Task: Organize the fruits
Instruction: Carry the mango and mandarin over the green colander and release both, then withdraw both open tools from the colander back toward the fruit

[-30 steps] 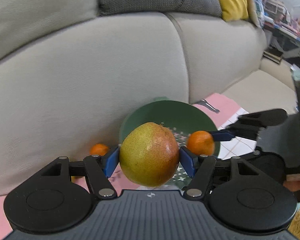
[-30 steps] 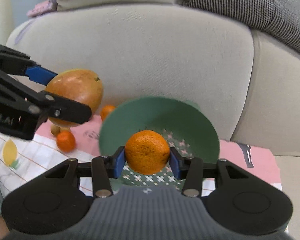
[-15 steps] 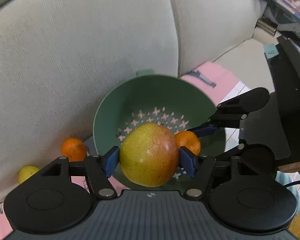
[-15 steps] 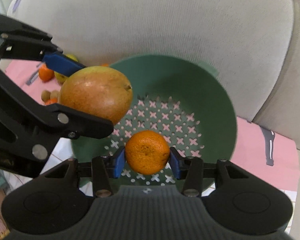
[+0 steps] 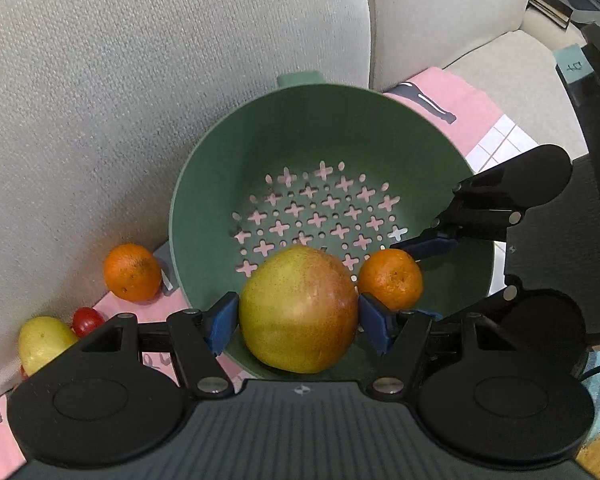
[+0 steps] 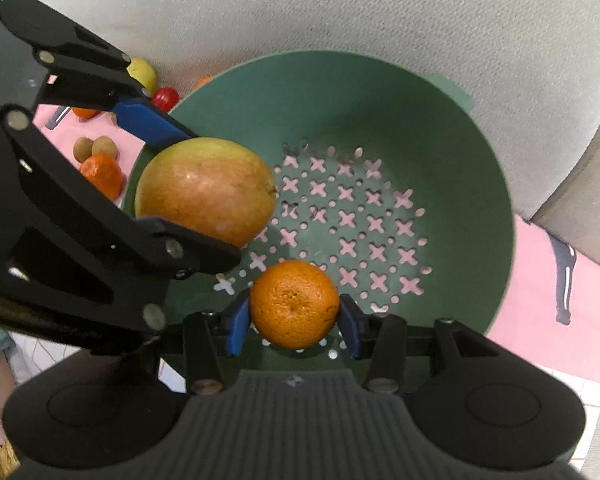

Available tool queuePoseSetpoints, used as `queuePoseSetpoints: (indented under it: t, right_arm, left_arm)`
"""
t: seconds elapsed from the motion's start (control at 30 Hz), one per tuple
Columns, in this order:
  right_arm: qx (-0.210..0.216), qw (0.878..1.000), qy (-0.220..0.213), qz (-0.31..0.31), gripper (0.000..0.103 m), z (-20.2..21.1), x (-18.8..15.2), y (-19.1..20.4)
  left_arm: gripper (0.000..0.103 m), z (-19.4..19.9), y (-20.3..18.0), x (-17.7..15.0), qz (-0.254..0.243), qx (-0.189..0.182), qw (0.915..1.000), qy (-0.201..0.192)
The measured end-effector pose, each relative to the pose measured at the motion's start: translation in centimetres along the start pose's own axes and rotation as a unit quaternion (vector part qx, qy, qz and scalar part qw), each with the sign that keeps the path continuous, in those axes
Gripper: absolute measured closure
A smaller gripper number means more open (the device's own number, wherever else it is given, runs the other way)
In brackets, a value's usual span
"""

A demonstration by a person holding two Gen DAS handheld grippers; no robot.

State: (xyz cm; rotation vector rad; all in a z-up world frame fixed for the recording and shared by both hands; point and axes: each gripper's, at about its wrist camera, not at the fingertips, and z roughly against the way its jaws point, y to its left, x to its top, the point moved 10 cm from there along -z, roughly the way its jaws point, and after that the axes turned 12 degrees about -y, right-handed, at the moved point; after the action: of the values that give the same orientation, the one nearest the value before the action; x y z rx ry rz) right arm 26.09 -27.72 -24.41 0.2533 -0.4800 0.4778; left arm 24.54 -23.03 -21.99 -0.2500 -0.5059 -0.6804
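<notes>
We hold a yellow-red pear [image 5: 298, 308] in the left tool [image 5: 299, 322] and a round orange mandarin [image 6: 294, 305] in the right tool [image 6: 294, 322], both clamped over the empty perforated green plastic colander [image 6: 440, 128], several fruits unsorted.

Two close, steeply downward wrist views, side by side, sharing the green colander [image 5: 380, 128] [image 6: 440, 128].

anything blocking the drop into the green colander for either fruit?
Nothing visible. The green colander has no fruit lying in it, only its perforated floor. The left tongs hold the pear and the right tongs hold the orange, both over its bowl. The two fruits hang side by side, apart.
</notes>
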Motion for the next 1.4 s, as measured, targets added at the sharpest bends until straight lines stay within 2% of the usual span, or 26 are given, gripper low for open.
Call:
queuePoseSetpoints:
  t: [0.17, 0.3, 0.43, 0.53, 0.57, 0.7, 0.83, 1.0, 1.07, 1.1, 1.13, 1.4]
  right_arm:
    - [0.001, 1.0, 0.007, 0.005, 0.059, -1.4, 0.0, -0.1]
    - [0.003, 1.0, 0.01, 0.019, 0.058, -1.9, -0.4, 0.3]
    - [-0.004, 0.999, 0.006, 0.037, 0.049, -1.6, -0.4, 0.5]
    - [-0.012, 1.0, 0.0, 0.025, 0.038, -1.2, 0.0, 0.4]
    - [-0.017, 1.0, -0.003, 0.024, 0.038, -1.0, 0.2, 0.3]
    - [-0.03, 0.999, -0.013, 0.023, 0.037, -0.4, 0.5, 0.4]
    - [-0.056, 0.998, -0.03, 0.022, 0.027, 0.8, 0.7, 0.6]
    - [-0.086, 0.995, -0.057, 0.017, 0.026, 2.4, 0.7, 0.9]
    - [-0.104, 0.992, -0.073, 0.018, 0.024, 3.1, 0.8, 1.3]
    - [-0.117, 0.989, -0.084, 0.018, 0.017, 3.6, 0.9, 1.6]
    - [-0.124, 0.987, -0.096, 0.017, 0.013, 4.5, 1.2, 2.0]
    - [-0.125, 0.976, -0.17, -0.046, 0.013, 7.6, 2.0, 6.6]
  left_arm:
    - [0.028, -0.4, 0.0, -0.3, -0.007, -0.004, 1.0, 0.004]
    - [0.028, -1.1, -0.1, -1.0, -0.006, -0.005, 0.9997, 0.025]
    - [0.028, -1.4, -0.2, -0.8, -0.016, 0.008, 0.9996, 0.023]
    - [0.028, -0.9, -0.1, 0.1, -0.005, 0.008, 0.9999, 0.013]
    - [0.028, -0.6, 0.0, 0.4, -0.005, 0.009, 0.9999, 0.009]
    - [0.028, 1.2, 0.1, 1.3, -0.007, 0.014, 0.9998, -0.014]
    - [0.028, 4.3, 0.4, 1.4, -0.002, 0.025, 0.9985, -0.048]
    - [0.028, 8.2, 1.1, 1.3, 0.005, 0.053, 0.9946, -0.089]
    - [0.028, 9.8, 1.5, 1.1, 0.006, 0.072, 0.9918, -0.106]
    - [0.028, 10.6, 1.8, 1.0, 0.008, 0.082, 0.99, -0.115]
    - [0.028, 11.6, 2.2, 0.8, 0.012, 0.092, 0.9878, -0.125]
    - [0.027, 17.4, 5.5, -2.9, 0.068, 0.16, 0.9689, -0.177]
